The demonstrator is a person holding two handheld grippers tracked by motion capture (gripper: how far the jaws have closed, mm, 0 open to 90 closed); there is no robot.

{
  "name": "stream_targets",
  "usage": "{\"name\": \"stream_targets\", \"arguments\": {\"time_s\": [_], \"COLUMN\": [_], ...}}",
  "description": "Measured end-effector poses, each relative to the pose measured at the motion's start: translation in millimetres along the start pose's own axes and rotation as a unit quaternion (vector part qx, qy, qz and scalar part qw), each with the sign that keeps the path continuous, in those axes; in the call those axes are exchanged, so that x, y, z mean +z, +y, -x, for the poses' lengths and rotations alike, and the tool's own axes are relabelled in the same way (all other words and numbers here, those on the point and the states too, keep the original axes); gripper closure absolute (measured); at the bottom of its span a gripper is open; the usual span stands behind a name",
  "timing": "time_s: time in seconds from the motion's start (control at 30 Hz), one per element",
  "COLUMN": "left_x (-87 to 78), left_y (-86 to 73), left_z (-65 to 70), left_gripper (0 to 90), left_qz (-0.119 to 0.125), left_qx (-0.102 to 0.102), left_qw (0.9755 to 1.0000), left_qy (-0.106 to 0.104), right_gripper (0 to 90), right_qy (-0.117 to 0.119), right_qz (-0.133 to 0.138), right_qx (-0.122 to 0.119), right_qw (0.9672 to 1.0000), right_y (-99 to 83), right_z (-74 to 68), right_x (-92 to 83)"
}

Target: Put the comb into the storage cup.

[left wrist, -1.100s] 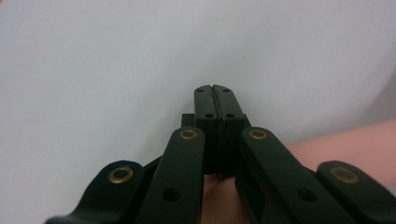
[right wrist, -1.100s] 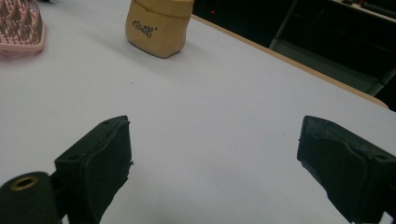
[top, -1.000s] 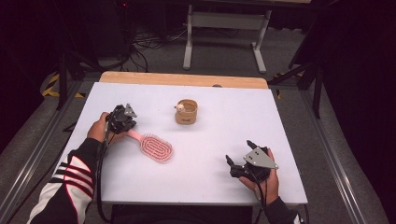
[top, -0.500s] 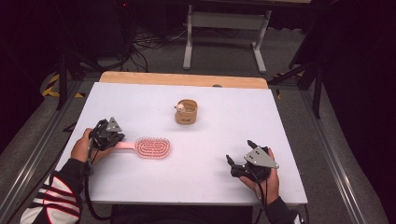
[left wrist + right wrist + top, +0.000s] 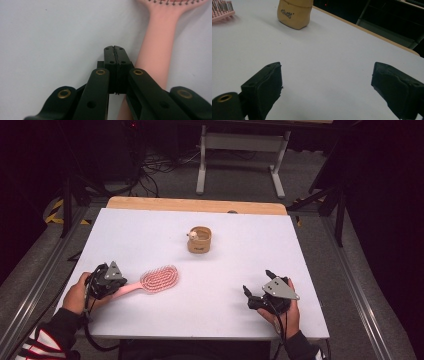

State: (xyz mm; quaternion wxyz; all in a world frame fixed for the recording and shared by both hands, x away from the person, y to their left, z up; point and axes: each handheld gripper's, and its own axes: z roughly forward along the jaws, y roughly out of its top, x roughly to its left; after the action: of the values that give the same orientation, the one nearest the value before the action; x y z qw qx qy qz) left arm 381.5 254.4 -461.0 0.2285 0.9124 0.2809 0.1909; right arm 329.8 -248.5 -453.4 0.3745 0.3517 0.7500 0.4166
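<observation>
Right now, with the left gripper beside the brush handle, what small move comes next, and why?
Probably open the left gripper and shift it sideways over the pink hairbrush handle. Its jaws are shut on nothing, and the handle lies on the table alongside them, not between them. The right gripper rests open.
</observation>
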Motion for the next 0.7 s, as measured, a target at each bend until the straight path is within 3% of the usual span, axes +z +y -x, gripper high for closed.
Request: {"name": "stream_targets", "arguments": {"time_s": [0.43, 0.57, 0.7], "left_x": [-13.7, -17.3, -25.0], "left_y": [-19.6, -22.1, -21.2], "left_z": [15.0, 12.6, 9.6], "left_gripper": [88.4, 83.2, 76.6], "left_qz": [0.016, 0.016, 0.039], "left_qx": [-0.009, -0.014, -0.028], "left_qw": [0.9997, 0.9997, 0.9988], "left_qy": [-0.015, -0.013, -0.01], "right_gripper": [10.3, 10.3, 10.3], "right_qy": [-0.007, -0.007, -0.006], "right_qz": [0.002, 0.001, 0.001], "right_qx": [0.004, 0.006, 0.003], "right_qw": [1.0, 1.0, 1.0], "right_y": [0.6, 0.8, 1.1], "right_z": [5.1, 6.1, 5.2], "right_x": [-1.5, 0.0, 1.0]}}
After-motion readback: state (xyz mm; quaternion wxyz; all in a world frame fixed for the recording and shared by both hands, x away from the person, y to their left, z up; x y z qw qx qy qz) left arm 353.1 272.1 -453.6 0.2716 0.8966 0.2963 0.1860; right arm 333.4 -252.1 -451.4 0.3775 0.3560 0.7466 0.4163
